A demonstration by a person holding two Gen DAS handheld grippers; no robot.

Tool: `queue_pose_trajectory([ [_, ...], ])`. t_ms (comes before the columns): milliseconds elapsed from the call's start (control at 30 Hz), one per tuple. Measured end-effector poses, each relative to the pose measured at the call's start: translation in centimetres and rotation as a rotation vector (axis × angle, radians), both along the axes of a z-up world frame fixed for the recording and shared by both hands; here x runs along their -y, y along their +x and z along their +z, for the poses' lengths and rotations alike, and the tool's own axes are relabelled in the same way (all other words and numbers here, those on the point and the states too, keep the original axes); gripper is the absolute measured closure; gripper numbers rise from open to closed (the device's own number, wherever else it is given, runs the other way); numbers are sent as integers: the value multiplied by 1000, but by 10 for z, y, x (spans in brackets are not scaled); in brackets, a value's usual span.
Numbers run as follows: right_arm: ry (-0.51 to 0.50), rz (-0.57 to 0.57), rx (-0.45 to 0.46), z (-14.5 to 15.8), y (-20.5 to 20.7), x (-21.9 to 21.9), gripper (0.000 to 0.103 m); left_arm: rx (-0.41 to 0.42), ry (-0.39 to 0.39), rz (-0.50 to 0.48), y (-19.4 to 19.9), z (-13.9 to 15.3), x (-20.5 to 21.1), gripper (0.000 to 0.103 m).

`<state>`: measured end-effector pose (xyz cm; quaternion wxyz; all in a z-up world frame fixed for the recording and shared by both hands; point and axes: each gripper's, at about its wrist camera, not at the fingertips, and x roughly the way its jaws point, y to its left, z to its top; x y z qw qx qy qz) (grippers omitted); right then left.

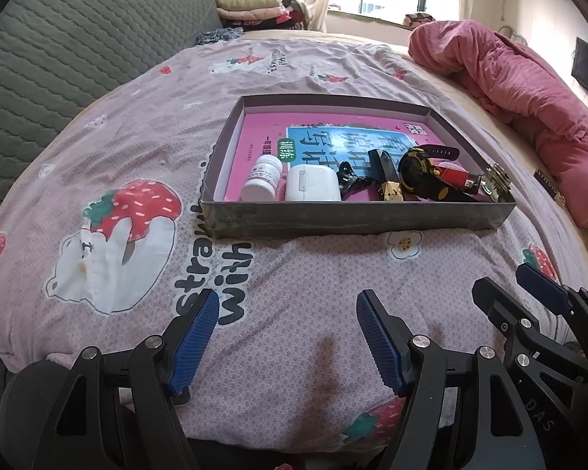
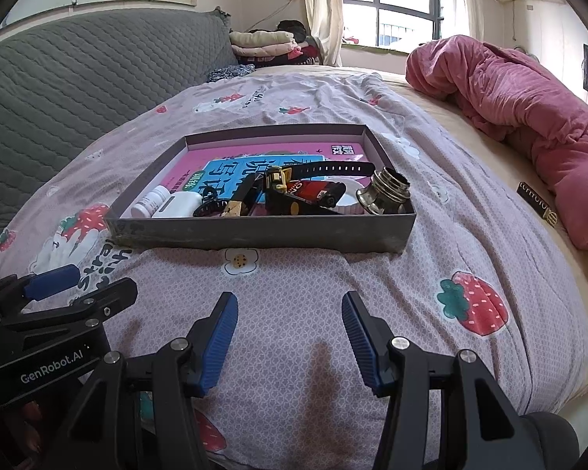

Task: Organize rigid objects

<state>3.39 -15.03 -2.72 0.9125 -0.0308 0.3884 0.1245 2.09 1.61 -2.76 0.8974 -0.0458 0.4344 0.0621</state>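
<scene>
A shallow grey cardboard box rests on the strawberry-print bedspread with a pink book lining its bottom. Along its near side lie a white pill bottle, a white charger case, a black hair clip, a black-and-yellow watch, a red lighter and a metal fitting. My left gripper hovers open over the bedspread short of the box, with nothing between its blue pads. My right gripper does the same, beside it.
A grey quilted headboard rises on the left. A rolled pink duvet lies along the right side of the bed. Folded clothes are stacked at the far end near a window. The bedspread spreads around the box.
</scene>
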Motion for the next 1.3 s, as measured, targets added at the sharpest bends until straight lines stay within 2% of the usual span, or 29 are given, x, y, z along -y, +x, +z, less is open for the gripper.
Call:
queue_pose_trajectory([
  [1300, -16, -4, 7, 1, -1, 0, 48, -9, 13, 16, -1, 0, -2, 29],
])
